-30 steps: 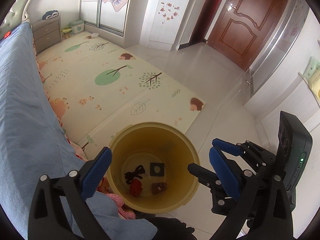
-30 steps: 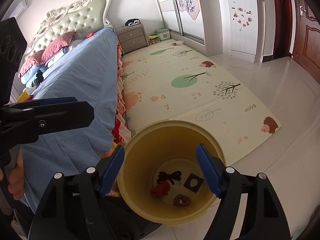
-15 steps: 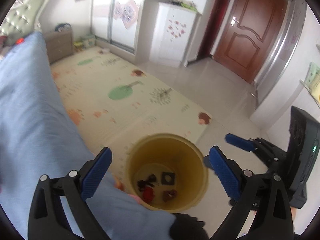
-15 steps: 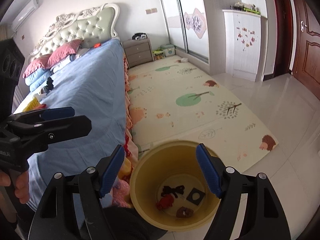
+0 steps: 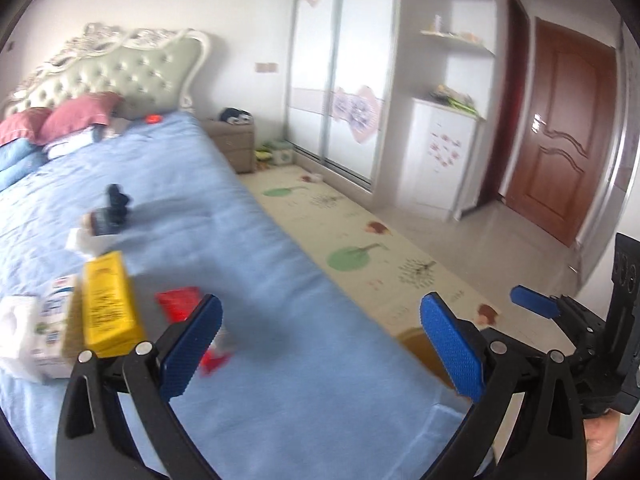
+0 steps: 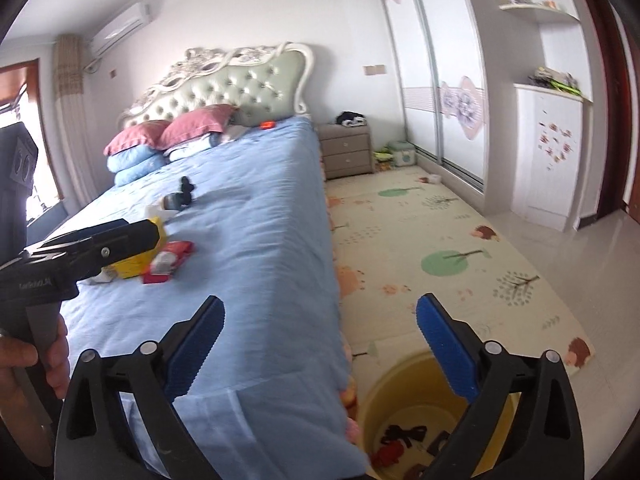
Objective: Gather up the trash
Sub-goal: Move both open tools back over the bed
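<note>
Several scraps already lie in the yellow bin (image 6: 404, 392) on the floor at the foot of the bed: something black and strappy, a red piece, a dark square. Both grippers are empty. The right gripper (image 6: 318, 344) has its jaws opening wide with nothing between them, and the left gripper (image 5: 320, 344) stands spread just as wide. Farther up the blue bedspread (image 6: 256, 240) more rubbish waits: a red packet (image 6: 168, 262), a yellow box (image 5: 108, 300) touching a white carton (image 5: 52, 320), crumpled tissue (image 5: 84, 242), then a dark lump (image 5: 114, 210) toward the pillows (image 6: 172, 136). By my reckoning the job is partly done, with that cluster left to carry over.
</note>
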Demonstrator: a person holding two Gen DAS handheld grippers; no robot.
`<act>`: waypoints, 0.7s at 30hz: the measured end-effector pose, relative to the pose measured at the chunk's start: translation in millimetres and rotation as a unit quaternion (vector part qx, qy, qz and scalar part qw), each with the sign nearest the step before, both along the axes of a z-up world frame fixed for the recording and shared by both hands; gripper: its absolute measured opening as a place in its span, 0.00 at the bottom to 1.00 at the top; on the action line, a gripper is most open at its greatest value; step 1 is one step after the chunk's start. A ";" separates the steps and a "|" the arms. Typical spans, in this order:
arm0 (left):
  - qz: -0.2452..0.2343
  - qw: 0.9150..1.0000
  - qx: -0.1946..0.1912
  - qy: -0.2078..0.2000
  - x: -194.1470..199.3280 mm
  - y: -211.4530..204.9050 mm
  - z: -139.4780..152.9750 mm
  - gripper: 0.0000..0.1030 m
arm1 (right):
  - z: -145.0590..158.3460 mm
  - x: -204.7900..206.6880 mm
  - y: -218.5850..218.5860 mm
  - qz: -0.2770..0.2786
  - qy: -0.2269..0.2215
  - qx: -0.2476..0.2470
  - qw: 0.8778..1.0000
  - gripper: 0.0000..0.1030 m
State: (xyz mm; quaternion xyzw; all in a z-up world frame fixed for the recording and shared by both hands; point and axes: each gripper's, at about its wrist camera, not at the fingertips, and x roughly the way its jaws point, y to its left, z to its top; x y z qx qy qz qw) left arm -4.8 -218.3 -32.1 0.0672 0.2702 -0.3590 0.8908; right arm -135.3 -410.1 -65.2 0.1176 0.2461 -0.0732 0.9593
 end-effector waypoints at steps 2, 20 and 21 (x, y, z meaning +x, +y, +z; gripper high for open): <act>0.024 1.000 -0.004 -0.008 4.3 23.5 3.9 0.96 | 5.9 9.2 18.4 0.017 -0.008 -0.006 1.000 0.92; 0.219 0.975 0.012 -0.029 70.0 217.9 -5.4 0.96 | 41.2 88.0 175.1 0.147 -0.066 0.007 0.987 0.92; 0.226 0.974 0.011 -0.024 74.2 226.5 -7.9 0.96 | 41.8 92.7 181.6 0.153 -0.065 0.008 0.986 0.92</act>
